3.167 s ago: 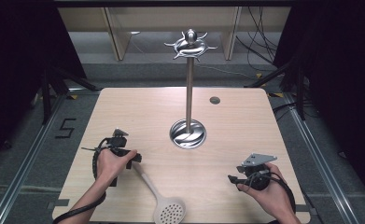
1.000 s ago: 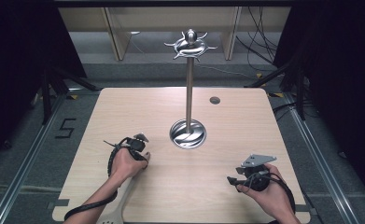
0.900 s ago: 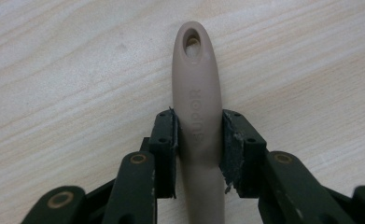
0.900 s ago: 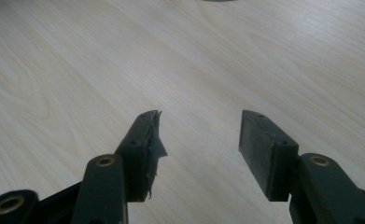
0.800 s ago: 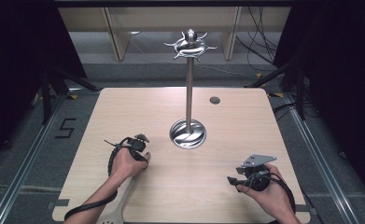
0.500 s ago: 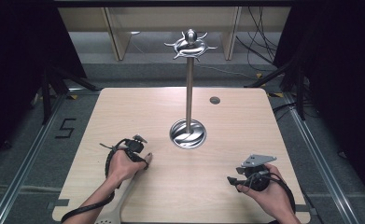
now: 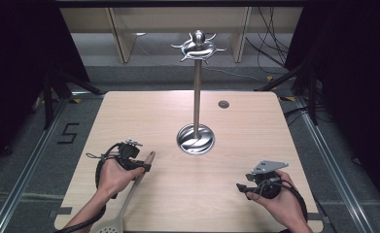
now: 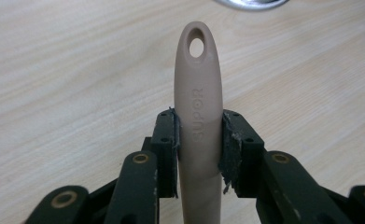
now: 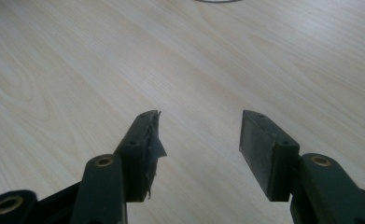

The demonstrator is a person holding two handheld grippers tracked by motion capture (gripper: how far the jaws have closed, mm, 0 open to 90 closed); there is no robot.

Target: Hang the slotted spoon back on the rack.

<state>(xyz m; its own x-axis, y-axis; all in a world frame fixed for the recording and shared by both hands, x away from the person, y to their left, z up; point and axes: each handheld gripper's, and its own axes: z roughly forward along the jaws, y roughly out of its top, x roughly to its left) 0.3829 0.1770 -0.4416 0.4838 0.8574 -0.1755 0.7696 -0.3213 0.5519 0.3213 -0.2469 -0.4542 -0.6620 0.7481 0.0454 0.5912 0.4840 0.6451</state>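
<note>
One beige skimmer (image 7: 129,194) lies at the near left of the table (image 7: 255,131), its handle pointing toward the far right and its perforated head (image 7: 109,226) hanging at the near edge. The handle end, with one oval hanging hole (image 8: 197,47), pokes out past the left gripper (image 7: 138,165). In the left gripper view the word SUPOR is pressed into the handle (image 8: 199,116), and the two black pads (image 8: 168,140) press against its sides, so the jaws are closed on it at a narrow gap. The wood grain of the table shows beneath the handle; whether the handle end touches the table cannot be told.

One hand (image 7: 112,177) grips the left gripper from the near side, with a black cable looping to its left.

One metal stand (image 7: 196,87) rises from the middle of the table, just beyond and to the right of the handle tip. It has one round shiny base (image 7: 195,139), one thin upright pole, and a crown of curved hooks (image 7: 197,46) at the top.

One small dark round hole (image 7: 223,104) sits in the tabletop to the far right of the stand.

At the near right, well apart from the skimmer, the right gripper (image 7: 242,187) rests in the other hand (image 7: 280,201), a grey plate on top. In the right gripper view its two jaws stand wide apart with bare wood between them, holding and touching nothing; torn padding (image 9: 154,140) hangs off one pad.
</note>
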